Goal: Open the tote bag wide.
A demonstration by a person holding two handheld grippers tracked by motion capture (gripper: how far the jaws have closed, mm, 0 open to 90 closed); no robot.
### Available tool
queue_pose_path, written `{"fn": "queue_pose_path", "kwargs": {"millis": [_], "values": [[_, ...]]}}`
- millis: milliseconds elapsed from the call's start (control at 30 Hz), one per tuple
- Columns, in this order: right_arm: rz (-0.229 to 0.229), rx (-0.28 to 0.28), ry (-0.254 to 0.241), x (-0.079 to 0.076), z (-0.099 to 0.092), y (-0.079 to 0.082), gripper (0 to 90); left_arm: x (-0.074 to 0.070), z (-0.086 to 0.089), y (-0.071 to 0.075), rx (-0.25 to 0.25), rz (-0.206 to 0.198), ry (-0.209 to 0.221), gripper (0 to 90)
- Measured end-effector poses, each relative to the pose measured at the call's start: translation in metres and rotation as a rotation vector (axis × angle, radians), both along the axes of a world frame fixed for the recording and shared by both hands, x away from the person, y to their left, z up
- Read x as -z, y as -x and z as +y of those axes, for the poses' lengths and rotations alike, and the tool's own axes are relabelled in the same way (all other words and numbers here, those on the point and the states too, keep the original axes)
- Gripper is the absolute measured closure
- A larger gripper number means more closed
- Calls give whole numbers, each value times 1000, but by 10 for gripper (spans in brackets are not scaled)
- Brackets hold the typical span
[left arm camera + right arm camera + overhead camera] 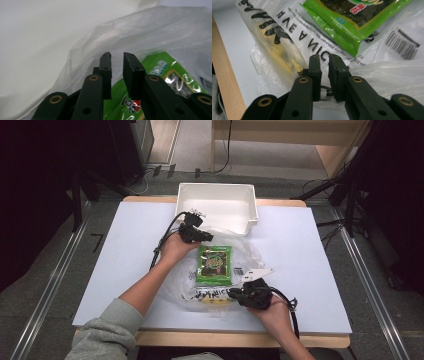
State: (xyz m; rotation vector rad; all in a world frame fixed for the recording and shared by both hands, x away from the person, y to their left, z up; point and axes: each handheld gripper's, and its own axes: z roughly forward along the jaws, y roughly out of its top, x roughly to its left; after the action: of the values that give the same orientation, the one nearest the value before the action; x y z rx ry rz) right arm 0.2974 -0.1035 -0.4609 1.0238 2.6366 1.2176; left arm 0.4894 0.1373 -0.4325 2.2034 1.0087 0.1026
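Both claws — left gripper and right gripper — stand slightly parted, seemingly holding nothing; the plastic bag beneath could slip, spilling the green packet.

left tool: jaws slightly apart | right tool: jaws seemingly ajar

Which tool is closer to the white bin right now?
Left. The left tool sits just in front of the white bin; the right tool is at the plastic bag's near edge.

Green snack packet inside clear plastic bag
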Motion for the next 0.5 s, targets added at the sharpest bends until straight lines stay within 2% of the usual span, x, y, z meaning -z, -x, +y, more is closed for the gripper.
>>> {"fn": "queue_pose_path", "kwargs": {"millis": [133,233,333,500], "values": [[-32,13,-12,-8,-1,-3,763,-16,2,7,23,-34,20,680],[-47,21,-13,-15,-1,-4,706,-27,4,12,33,-42,45,650],[-46,21,-11,-20,-1,-7,678,-36,5,17,48,-58,66,618],[-53,33,-9,-29,0,-12,648,-52,8,29,76,-70,94,618]]}}
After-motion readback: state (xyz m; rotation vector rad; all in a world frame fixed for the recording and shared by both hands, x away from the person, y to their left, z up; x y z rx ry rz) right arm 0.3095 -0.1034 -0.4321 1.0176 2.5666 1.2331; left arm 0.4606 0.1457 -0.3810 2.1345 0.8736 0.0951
